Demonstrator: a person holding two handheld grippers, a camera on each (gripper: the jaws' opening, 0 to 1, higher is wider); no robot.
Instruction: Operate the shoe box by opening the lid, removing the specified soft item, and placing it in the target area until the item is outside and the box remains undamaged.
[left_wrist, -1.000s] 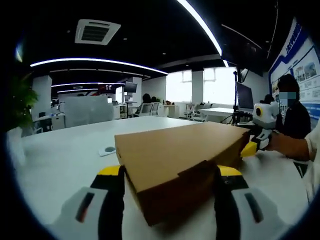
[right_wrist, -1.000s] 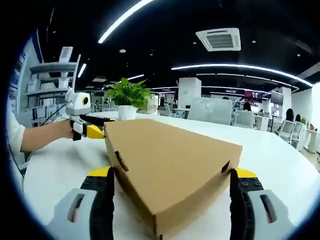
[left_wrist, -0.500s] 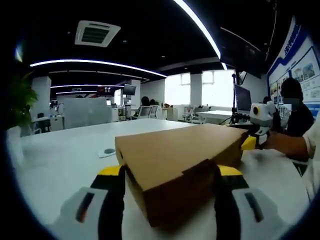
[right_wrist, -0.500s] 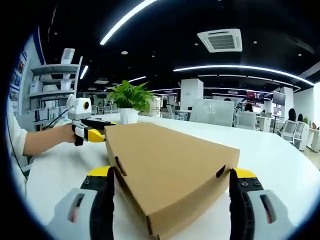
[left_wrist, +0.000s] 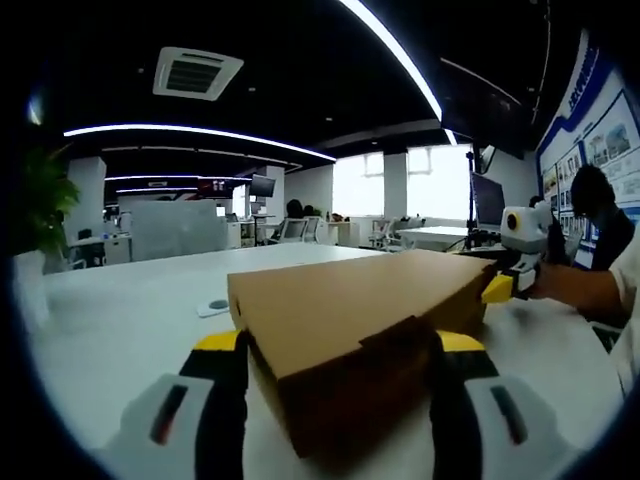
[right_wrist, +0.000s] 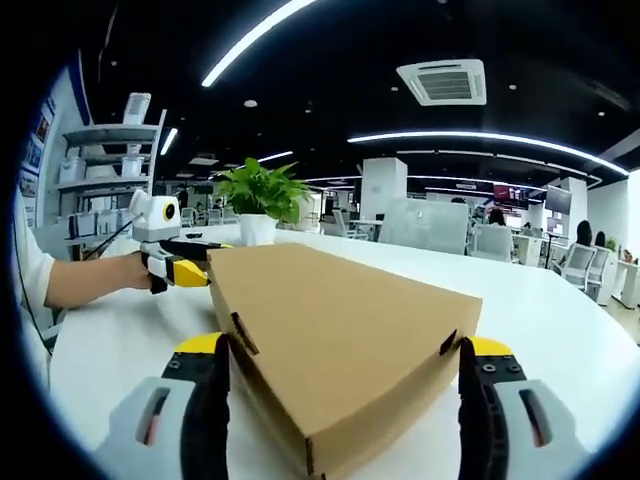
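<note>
A brown cardboard shoe box (left_wrist: 350, 310) lies on the white table (left_wrist: 120, 330) with its lid down. In the left gripper view one end of the box sits between the black jaws of my left gripper (left_wrist: 335, 345), which stand wide apart along its two sides. The right gripper (left_wrist: 508, 278) shows at the box's far end, held by a hand. In the right gripper view the other end of the box (right_wrist: 340, 340) sits between the jaws of my right gripper (right_wrist: 340, 350), also spread wide. The left gripper (right_wrist: 185, 268) shows at the far left corner. What is inside the box is hidden.
A potted green plant (right_wrist: 258, 200) stands on the table behind the box. A small round grey object (left_wrist: 218, 302) lies on the table to the left. A person (left_wrist: 600, 225) sits at the far right by a monitor (left_wrist: 490, 195). Shelves (right_wrist: 110, 170) stand behind the hand.
Both views wobble slightly. The box stays between both pairs of jaws with its lid down.
</note>
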